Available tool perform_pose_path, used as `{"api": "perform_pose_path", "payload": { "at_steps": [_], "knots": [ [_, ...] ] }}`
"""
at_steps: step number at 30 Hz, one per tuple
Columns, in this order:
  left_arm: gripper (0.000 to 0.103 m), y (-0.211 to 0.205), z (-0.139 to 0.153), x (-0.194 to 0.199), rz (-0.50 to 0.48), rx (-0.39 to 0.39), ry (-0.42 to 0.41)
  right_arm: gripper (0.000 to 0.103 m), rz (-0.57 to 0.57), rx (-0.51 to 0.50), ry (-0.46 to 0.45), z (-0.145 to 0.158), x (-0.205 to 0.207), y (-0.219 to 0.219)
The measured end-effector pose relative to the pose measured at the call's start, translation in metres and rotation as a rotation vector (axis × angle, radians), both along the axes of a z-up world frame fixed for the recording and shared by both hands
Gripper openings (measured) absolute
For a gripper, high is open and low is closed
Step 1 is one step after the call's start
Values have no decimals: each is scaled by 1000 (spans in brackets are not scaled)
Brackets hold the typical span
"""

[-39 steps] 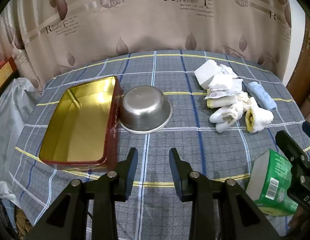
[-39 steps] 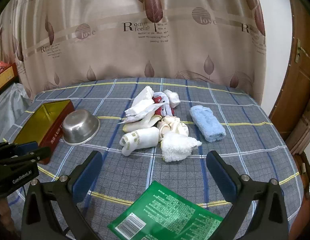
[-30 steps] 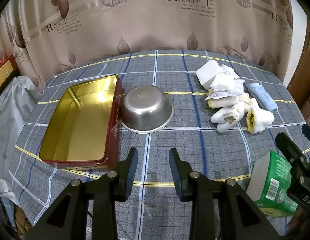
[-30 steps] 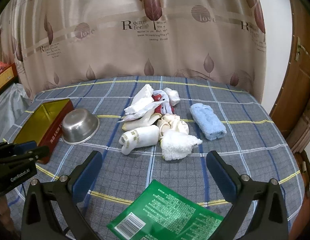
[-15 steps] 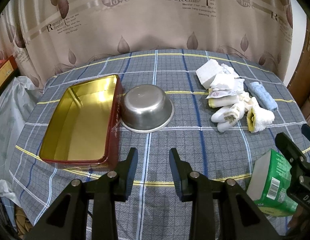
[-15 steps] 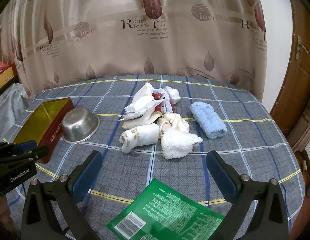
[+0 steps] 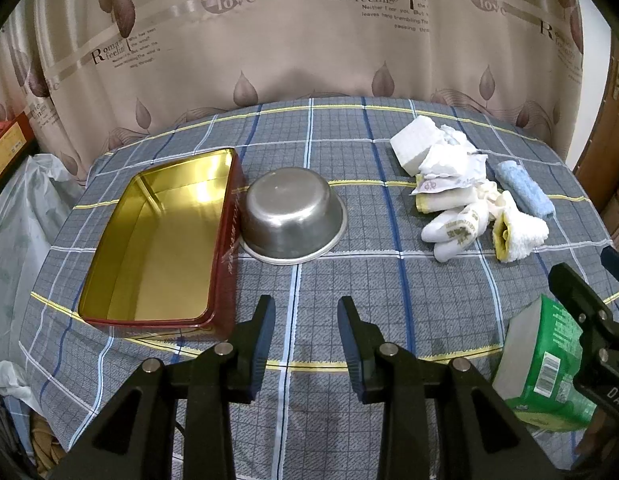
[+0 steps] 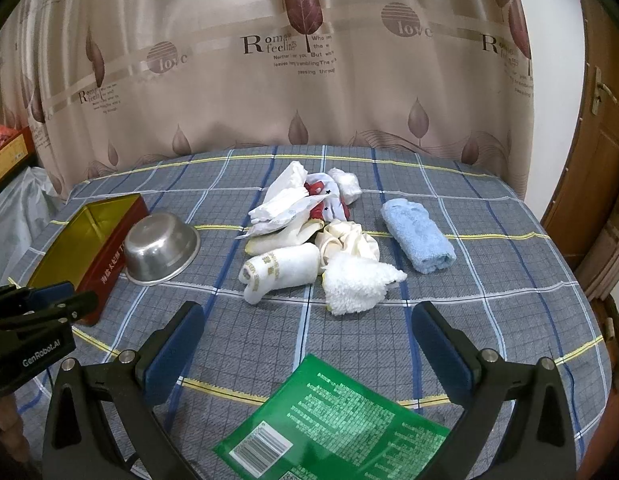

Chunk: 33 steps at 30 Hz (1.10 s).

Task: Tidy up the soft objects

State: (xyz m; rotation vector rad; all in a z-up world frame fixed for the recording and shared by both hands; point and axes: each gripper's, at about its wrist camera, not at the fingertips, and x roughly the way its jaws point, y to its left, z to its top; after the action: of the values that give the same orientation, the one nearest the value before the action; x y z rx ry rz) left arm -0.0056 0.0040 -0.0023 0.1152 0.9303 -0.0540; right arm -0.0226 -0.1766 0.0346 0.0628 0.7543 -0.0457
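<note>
Where the plaid tablecloth (image 8: 489,320) runs toward the curtain (image 8: 309,80), lies a loose pile of soft things (image 8: 309,240), right of centre and well apart from both tools. Made up of a white sock with tan lettering (image 8: 279,270) at the near left, a fluffy white cloth (image 8: 357,284) at the near right, a cream ruffled piece (image 8: 349,242) just behind, and crumpled white wrappers with a red-and-white scrap (image 8: 321,200) at the far side. Just right of the pile, apart from it, a folded blue towel (image 8: 417,240).

To the left, an upturned steel bowl (image 7: 293,216) touching the red side of an open gold-lined tin (image 7: 157,240). At the near edge, a green packet (image 8: 337,428) lying flat beneath the right gripper (image 8: 307,340).

Left gripper (image 7: 305,328) hovering over bare cloth near the bowl, fingers parted by a narrow gap with nothing between. Right gripper spread wide, likewise holding nothing, framing the pile from the near side.

Compared with the earlier frames, almost nothing changed: same finger gaps on both tools, same layout on the table, only a slight drift of the views.
</note>
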Motion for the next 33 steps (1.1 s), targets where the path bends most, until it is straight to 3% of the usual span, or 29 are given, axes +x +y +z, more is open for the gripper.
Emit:
{"api": "perform_pose_path", "payload": {
  "at_steps": [33],
  "knots": [
    [33,-2,-16,7,-19,16,26,103,2,-5,39,-1,8,-5]
  ]
}}
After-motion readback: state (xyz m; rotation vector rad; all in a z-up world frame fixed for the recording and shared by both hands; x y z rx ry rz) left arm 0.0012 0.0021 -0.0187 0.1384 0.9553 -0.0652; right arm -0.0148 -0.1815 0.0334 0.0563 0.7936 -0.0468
